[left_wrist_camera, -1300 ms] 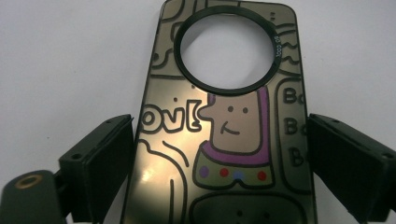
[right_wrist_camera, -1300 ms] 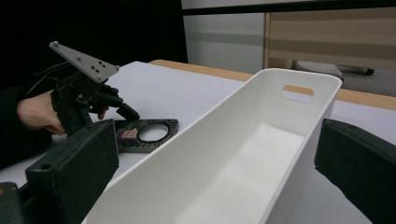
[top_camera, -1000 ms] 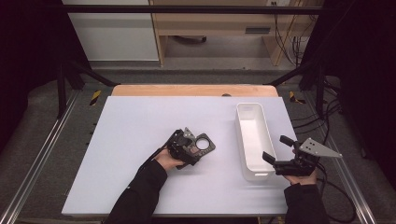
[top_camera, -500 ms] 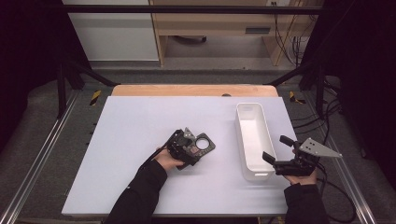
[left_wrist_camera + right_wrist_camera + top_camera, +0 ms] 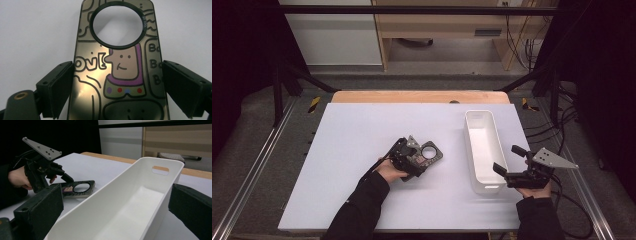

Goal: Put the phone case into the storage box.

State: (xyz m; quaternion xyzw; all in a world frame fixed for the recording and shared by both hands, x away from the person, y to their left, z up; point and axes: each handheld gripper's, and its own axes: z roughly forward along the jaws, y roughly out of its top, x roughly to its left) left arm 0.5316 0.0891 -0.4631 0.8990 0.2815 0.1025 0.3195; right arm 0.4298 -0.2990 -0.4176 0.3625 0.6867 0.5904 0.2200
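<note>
the left gripper point(image 5: 117, 82) straddles the phone case point(image 5: 117, 65) unclenched (ring end pointing away).

The high view looks forward and down from above the person's side onto the white table point(image 5: 362, 150), taking in its whole top. The left gripper view sits very close, looking steeply down along its jaws at a printed phone case point(image 5: 120, 70) lying flat. The right gripper view looks low and nearly level across the table, close to the white bin point(image 5: 130, 205). All three views share the phone case; the high view and right gripper view share the bin.
</note>
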